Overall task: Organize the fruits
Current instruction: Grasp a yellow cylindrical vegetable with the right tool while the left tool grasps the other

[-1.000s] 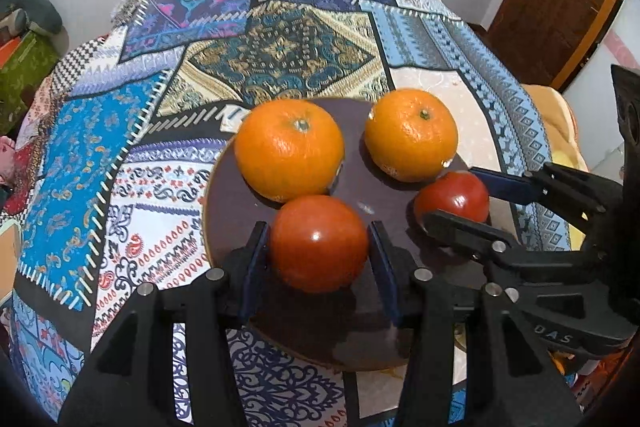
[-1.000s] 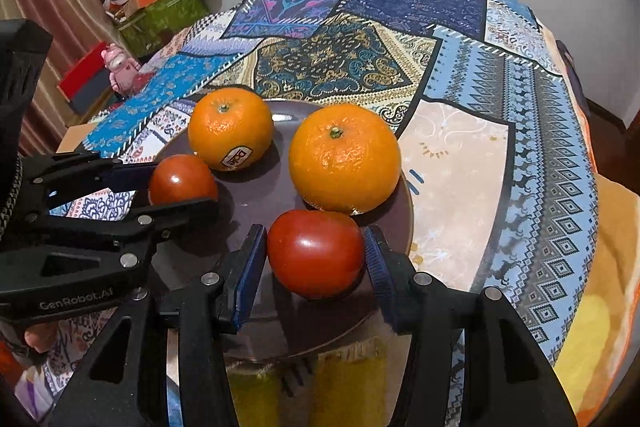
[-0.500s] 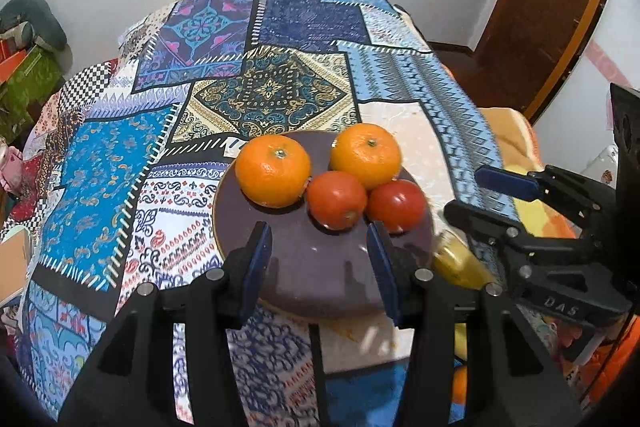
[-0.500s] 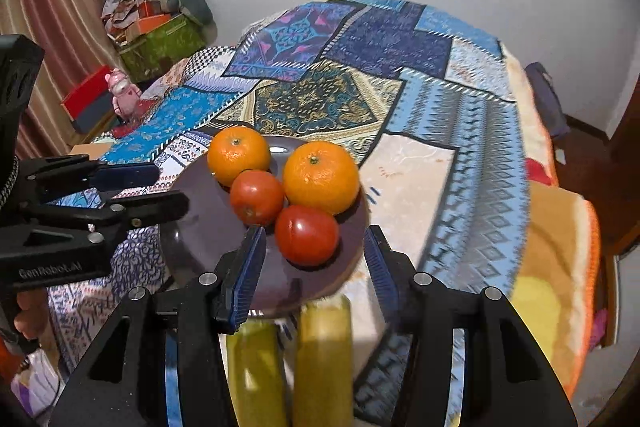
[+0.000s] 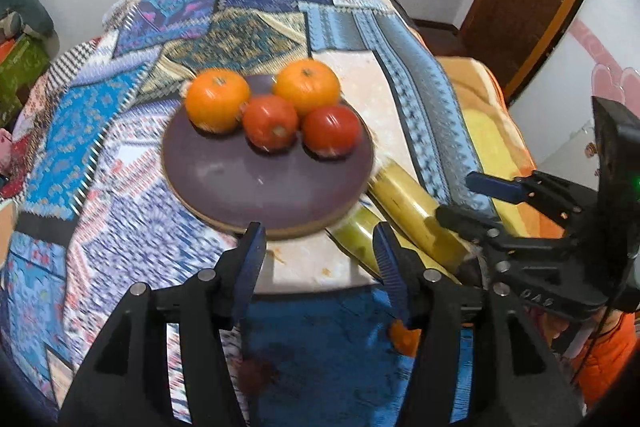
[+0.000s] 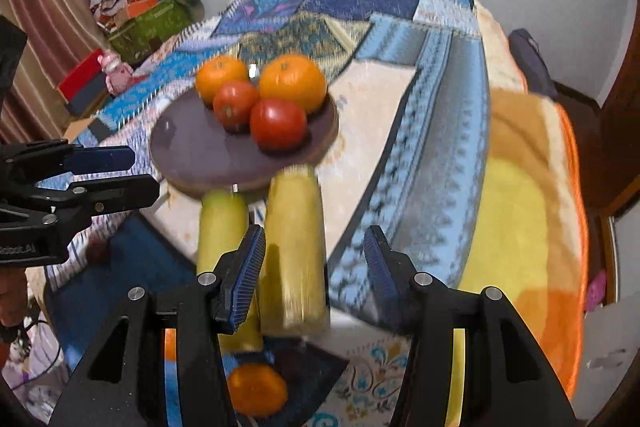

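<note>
Four round fruits sit bunched at the far side of the dark plate: two oranges at the back and two tomatoes touching in front of them, with two yellow-green cylinders lying off the plate at its near edge and a further orange lower down, under the right tool. The tomatoes look soft-skinned, smooth and easily bruised, so I would close on them lightly across the widest part; the oranges seem firmer and light, but round enough to roll. The cylinders look stiff and would best be taken across the middle. The left hand-held gripper is empty, its jaws opening, hovering just short of the plate's near rim. The right hand-held gripper is parted and empty too, above the thicker cylinder's near end, not touching it. All rests on a patchwork cover.
</note>
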`<state>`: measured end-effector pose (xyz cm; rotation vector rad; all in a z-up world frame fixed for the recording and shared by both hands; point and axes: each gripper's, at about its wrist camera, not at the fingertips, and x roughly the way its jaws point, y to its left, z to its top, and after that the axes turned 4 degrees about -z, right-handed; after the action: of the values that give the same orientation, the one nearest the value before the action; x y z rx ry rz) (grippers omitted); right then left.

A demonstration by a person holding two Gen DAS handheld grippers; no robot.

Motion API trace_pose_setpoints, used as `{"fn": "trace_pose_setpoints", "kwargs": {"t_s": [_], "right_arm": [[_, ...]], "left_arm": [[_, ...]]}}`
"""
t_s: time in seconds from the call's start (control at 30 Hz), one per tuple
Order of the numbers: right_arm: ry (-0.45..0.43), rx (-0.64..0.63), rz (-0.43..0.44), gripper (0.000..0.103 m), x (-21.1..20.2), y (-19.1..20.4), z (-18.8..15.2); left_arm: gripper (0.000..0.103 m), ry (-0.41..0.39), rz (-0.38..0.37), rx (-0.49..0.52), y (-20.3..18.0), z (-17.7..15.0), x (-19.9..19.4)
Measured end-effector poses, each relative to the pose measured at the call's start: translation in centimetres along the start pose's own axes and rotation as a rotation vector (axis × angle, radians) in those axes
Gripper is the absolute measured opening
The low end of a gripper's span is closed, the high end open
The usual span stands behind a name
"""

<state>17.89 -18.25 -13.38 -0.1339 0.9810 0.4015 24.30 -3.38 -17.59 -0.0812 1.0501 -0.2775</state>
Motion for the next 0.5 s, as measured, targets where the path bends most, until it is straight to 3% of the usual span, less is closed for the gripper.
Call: {"fn": "trace_pose_setpoints", "kwargs": {"t_s": [0.27, 0.4, 0.5], "right_arm": [[0.046, 0.006, 0.054, 0.048, 1.9, 0.3, -0.9], [0.059, 0.013, 0.098, 0.036, 2.6, 0.2, -1.4], [0.041, -0.001, 0.076, 0.036, 2.2, 0.3, -1.8]], "left_arm": [[0.056, 0.056, -0.009, -0.006, -1.6, -1.3, 2.1], [0.056, 0.071, -0.015, -0.020, -1.7, -1.8, 2.7], [0.056, 0.072, -0.032, -0.038, -1.8, -1.9, 3.0]]}}
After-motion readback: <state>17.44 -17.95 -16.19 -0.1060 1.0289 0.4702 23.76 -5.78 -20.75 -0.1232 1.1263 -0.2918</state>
